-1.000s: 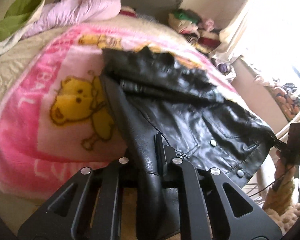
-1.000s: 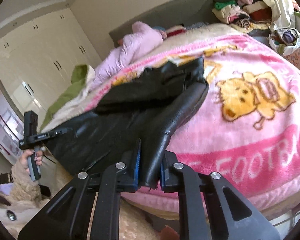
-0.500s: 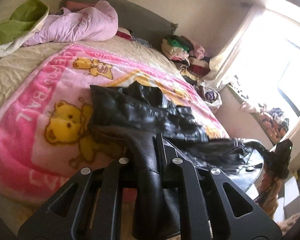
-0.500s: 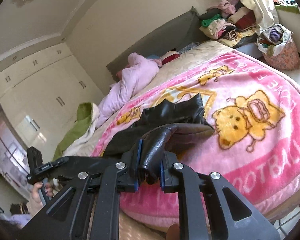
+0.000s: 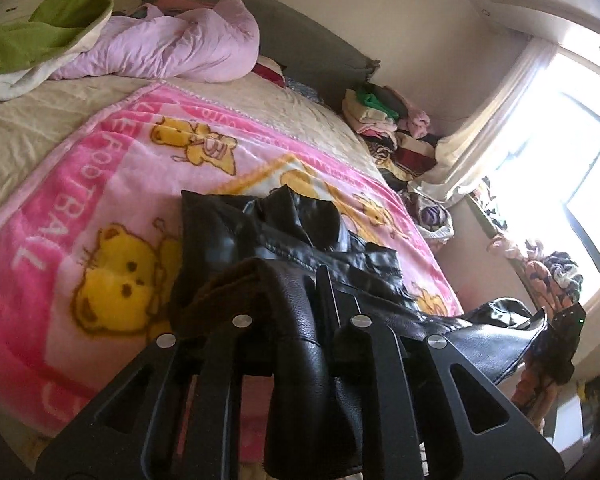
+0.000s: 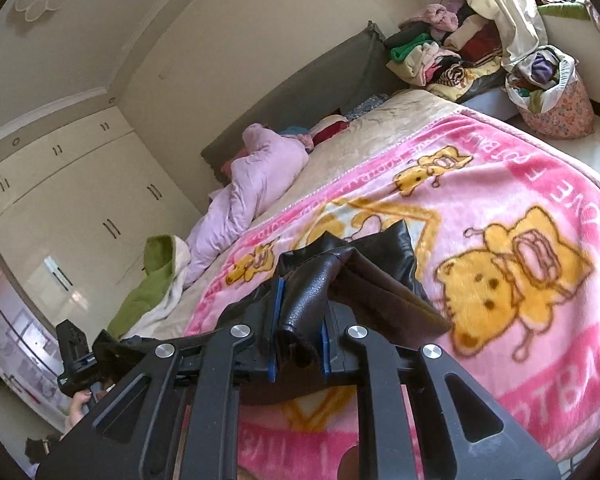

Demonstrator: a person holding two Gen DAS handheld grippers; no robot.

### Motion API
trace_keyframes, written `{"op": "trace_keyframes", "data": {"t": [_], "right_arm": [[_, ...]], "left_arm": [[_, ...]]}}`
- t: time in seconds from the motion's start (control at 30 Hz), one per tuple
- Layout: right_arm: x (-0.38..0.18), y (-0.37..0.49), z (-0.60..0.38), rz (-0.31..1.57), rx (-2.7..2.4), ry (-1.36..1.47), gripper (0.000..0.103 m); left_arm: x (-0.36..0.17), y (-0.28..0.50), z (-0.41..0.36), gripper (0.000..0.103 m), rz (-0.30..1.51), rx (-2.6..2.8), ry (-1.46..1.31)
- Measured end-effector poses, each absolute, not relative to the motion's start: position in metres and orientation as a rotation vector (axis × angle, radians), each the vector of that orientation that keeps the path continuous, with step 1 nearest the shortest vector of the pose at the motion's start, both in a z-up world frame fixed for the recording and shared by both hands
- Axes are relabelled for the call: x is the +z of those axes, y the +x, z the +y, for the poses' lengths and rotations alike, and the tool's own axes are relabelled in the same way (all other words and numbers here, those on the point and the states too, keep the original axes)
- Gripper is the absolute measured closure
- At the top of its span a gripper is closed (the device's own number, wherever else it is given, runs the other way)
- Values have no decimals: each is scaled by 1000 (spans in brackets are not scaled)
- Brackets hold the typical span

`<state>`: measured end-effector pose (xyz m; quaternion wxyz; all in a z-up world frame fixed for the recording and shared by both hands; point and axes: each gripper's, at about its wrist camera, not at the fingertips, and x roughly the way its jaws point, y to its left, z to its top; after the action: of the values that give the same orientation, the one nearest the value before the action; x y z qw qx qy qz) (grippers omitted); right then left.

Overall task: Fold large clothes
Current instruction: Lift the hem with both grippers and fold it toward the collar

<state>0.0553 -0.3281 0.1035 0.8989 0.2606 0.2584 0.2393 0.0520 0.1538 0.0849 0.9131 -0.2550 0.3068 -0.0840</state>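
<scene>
The left gripper (image 5: 300,312) is closed on a fold of the black leather jacket (image 5: 260,236), and the right gripper (image 6: 300,320) is likewise clamped on a sleeve or edge of the same garment, the leather pinched between its blue-edged fingers (image 6: 275,320). The jacket's collar end lies on the pink blanket (image 5: 100,168) spread over the bed (image 5: 28,120); the gripped parts are raised off it, with brown lining showing. In the left view the lower part hangs toward the right gripper beyond the bed edge. The step in hand appears to be carrying the held portions over the body to make a fold. To do it well, both grippers should travel level and together, keep the leather lightly taut so no crease bunches beneath, set the lifted part squarely on the flat part, and let go only once it rests. Stiff leather is likely to spring back, so a low, pressed placement is advised. Legible writing: "FOOTBAL" on the blanket in the left view; "LOVE" in the right view. No brand label can be read on the jacket.
</scene>
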Motion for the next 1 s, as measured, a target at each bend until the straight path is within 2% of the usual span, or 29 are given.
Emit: {"op": "trace_keyframes", "data": {"t": [0.47,1.0], "right_arm": [[97,119,-319,590,371,519,87],[81,177,-304,662,286,436,84]], "left_arm": [[89,107,149,91,677,-89,-481],[69,148,154,91,718,-14,-460]]}}
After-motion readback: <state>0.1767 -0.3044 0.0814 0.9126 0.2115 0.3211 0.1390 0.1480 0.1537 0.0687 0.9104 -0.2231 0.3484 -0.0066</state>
